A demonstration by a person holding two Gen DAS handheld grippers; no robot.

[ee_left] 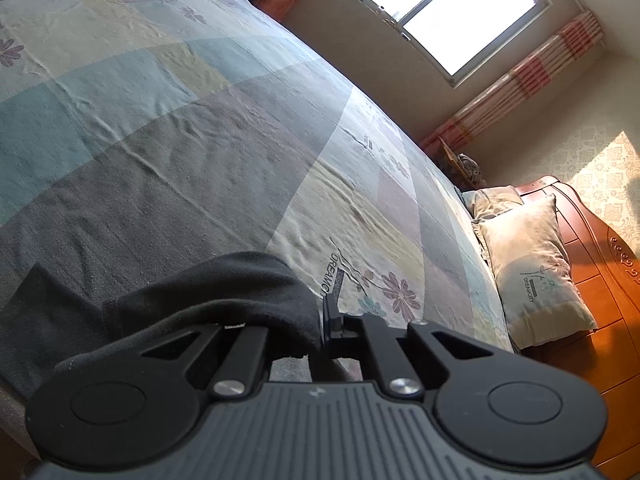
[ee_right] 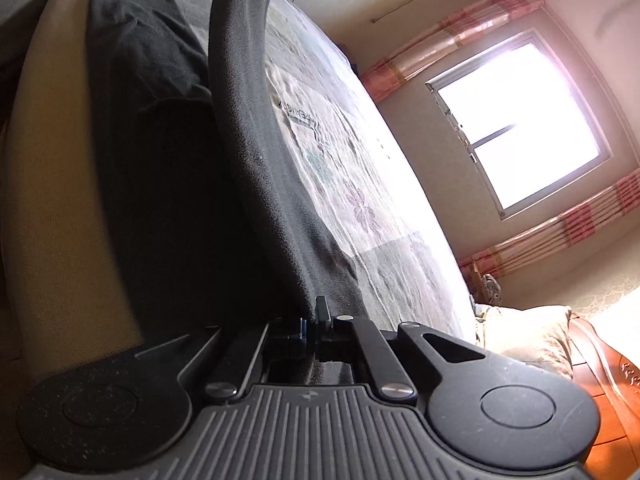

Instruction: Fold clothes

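Garment (ee_left: 224, 292) dark, at bed (ee_left: 200, 128) near edge; left gripper (ee_left: 320, 320) and right gripper (ee_right: 310, 316) each pinching hem. Keep lift level, hem taut.

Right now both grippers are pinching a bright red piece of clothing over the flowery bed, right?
Not quite: the piece of clothing is dark grey-black, not bright red, as both wrist views show. The rest holds: the left gripper and right gripper each pinch it over the flowery bed.

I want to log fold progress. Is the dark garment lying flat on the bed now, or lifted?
Partly lifted: both the left gripper and right gripper pinch the dark garment, edges raised above the bed.
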